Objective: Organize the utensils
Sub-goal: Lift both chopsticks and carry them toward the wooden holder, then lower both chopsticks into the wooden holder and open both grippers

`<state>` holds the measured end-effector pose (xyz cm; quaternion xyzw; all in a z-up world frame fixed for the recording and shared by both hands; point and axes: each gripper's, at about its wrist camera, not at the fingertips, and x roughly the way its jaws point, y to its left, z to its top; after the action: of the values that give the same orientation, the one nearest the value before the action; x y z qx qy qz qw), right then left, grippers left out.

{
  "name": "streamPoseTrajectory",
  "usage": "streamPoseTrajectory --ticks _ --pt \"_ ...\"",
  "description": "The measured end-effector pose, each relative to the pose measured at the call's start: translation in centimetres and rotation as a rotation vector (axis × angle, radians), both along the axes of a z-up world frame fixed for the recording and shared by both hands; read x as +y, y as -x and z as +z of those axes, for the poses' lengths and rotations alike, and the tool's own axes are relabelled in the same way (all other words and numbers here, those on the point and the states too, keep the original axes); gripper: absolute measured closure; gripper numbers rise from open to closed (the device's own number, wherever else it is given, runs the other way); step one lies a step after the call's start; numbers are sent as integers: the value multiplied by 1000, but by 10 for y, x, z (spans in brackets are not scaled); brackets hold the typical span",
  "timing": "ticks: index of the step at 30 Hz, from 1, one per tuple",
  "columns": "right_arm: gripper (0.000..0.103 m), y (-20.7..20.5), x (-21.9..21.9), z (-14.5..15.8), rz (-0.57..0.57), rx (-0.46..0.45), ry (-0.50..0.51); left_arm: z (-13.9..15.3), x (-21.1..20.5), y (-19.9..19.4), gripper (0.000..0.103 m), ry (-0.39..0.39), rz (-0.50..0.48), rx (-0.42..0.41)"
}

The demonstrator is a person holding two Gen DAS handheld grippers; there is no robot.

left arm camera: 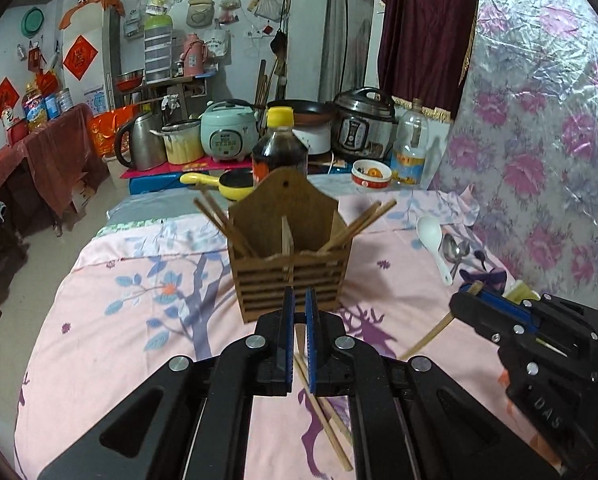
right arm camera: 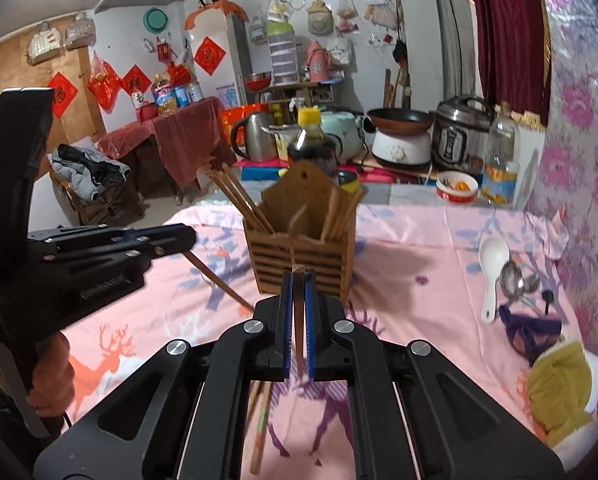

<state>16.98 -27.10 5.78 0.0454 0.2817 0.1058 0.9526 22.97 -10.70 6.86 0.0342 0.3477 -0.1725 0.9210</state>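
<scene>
- "DAS" reads on my right gripper (left arm camera: 469, 294), clamped on a chopstick (left arm camera: 431, 334).
- My left gripper (left arm camera: 299, 300) pinches another chopstick (left arm camera: 323, 412), slanting tableward before the wooden holder (left arm camera: 291, 276).

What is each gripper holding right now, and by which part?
The right gripper pinches a chopstick just below its top end. The left gripper holds another chopstick near one end, the rest hanging below.

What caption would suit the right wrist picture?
Right gripper pinches a chopstick in front of the wooden holder.
</scene>
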Motion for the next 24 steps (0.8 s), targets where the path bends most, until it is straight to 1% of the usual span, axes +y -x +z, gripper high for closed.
streamPoseTrajectory --ticks 8,11,15,19,21,24 --pt "97 -20 8 18 10 -35 -28 18 -8 -14 97 -2 -7 -32" --pt "96 -26 6 28 -11 -66 -27 32 -8 -22 97 -3 -3 -47" --pt "96 -33 -1 48 -45 -127 -65 63 -1 -30 97 13 16 -88" --pt "96 -40 -7 68 -98 -217 -110 102 6 -36 97 30 50 -160" --pt "96 -44 -7 73 -133 -258 -117 115 7 -41 97 31 66 -192" --pt "96 -52 -4 76 -175 -319 -119 121 4 -51 97 22 85 -224"
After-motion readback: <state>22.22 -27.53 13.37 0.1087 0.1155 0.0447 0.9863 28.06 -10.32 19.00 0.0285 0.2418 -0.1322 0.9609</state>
